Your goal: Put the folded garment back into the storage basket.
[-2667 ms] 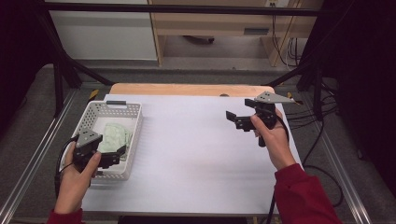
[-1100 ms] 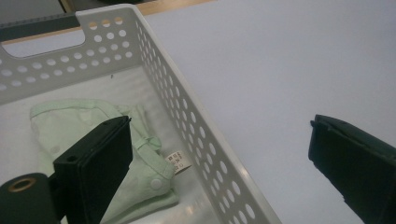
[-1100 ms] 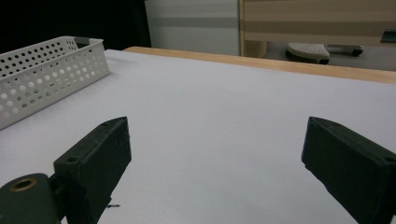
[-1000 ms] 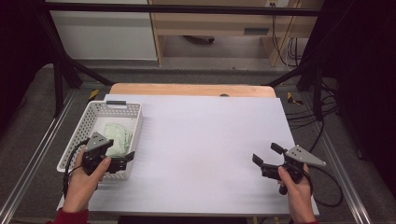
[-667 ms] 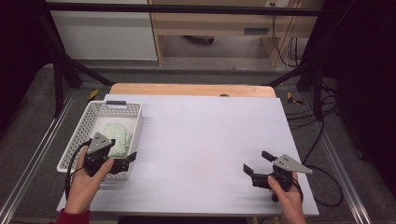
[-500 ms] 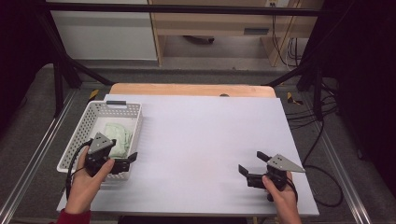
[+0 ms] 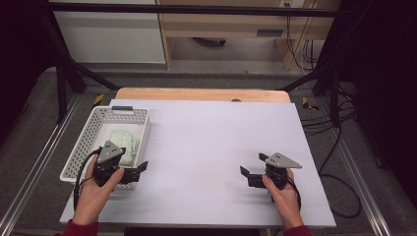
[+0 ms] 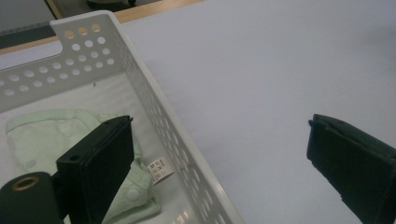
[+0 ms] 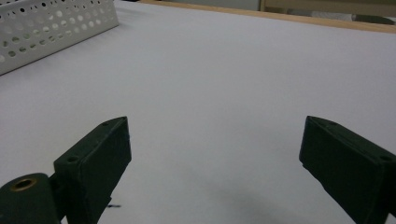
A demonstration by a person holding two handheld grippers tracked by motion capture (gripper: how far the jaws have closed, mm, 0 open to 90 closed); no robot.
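A white perforated basket (image 7: 123,110) stands at the table's left with a pale green garment (image 7: 123,142) lying inside it. My left gripper (image 7: 140,171) hovers at the basket's near right corner, open and holding nothing. In the left gripper view its jaws straddle the basket's right wall (image 8: 159,116): one jaw over the green garment (image 8: 56,130), the other over the table. A small white label (image 8: 159,170) sticks out of the garment. My right gripper (image 7: 252,165) is open and empty over bare table near the front right.
A white sheet (image 7: 211,147) covers the table, with a wooden edge (image 7: 196,93) at the back. Cables (image 7: 339,187) trail off the right side. The right gripper view shows the basket (image 9: 46,23) far off at the upper left.
My right gripper came from the back right of the table down to the front right, then edged left. The left gripper shifted slightly right along the basket's near corner.
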